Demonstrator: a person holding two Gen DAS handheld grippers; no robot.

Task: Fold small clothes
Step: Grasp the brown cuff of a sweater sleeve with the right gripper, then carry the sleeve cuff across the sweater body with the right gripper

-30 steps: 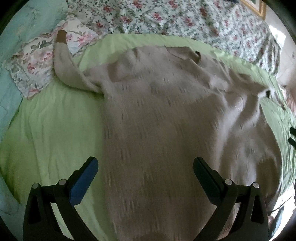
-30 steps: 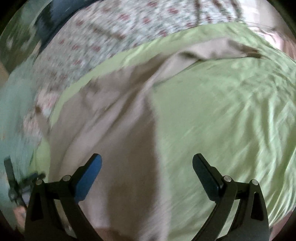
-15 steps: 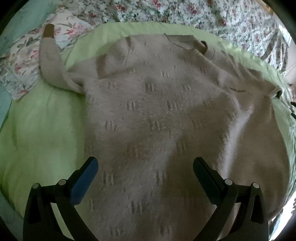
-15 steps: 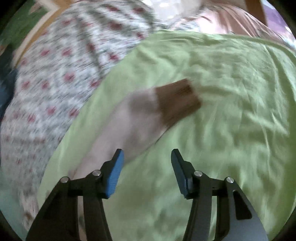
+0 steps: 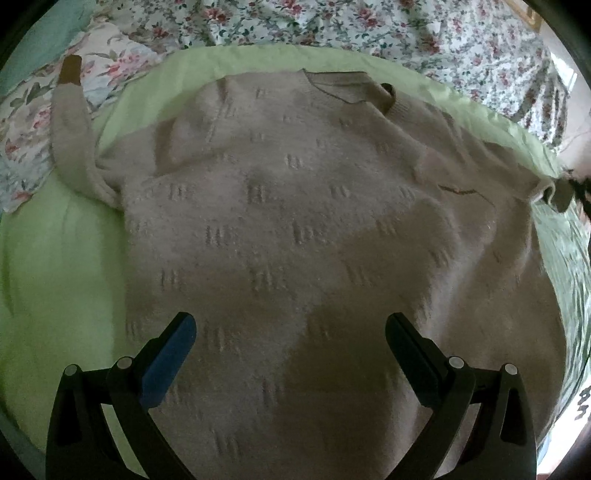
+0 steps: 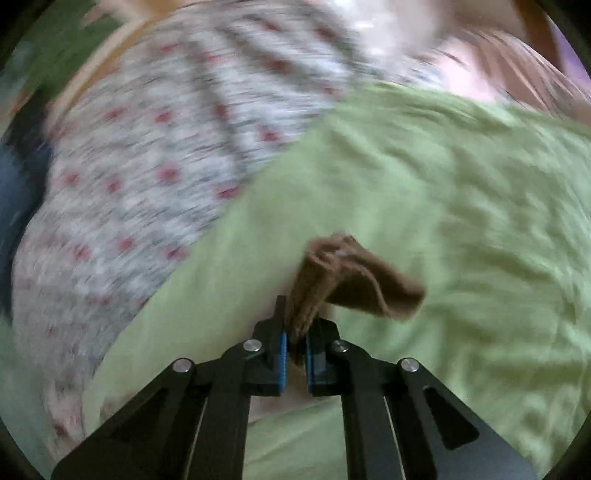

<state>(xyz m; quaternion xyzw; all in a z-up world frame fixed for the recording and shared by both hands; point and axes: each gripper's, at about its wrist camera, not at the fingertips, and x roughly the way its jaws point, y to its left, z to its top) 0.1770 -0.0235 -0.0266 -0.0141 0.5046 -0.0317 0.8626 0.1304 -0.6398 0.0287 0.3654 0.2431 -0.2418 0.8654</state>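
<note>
A beige knit sweater [image 5: 295, 206] lies spread flat on a light green sheet [image 5: 55, 277], neck at the far side. Its left sleeve [image 5: 70, 140] bends up to the far left, and that sleeve's brown cuff [image 5: 72, 70] rests on a floral pillow. My left gripper [image 5: 291, 332] hovers open over the lower body of the sweater, nothing between its fingers. In the right wrist view my right gripper [image 6: 295, 339] is closing its jaws on the other sleeve's brown cuff [image 6: 354, 280], and the blue pads pinch the bunched knit just above the sheet [image 6: 461, 192].
A floral quilt [image 5: 369, 29] covers the bed beyond the green sheet, and shows blurred at the left of the right wrist view [image 6: 147, 155]. A floral pillow [image 5: 26, 122] and a teal cloth [image 5: 44, 33] lie at the far left.
My right gripper swept along the sweater to the sleeve's end and closed from wide open onto the brown cuff. My left gripper drifted lower over the sweater and stayed open.
</note>
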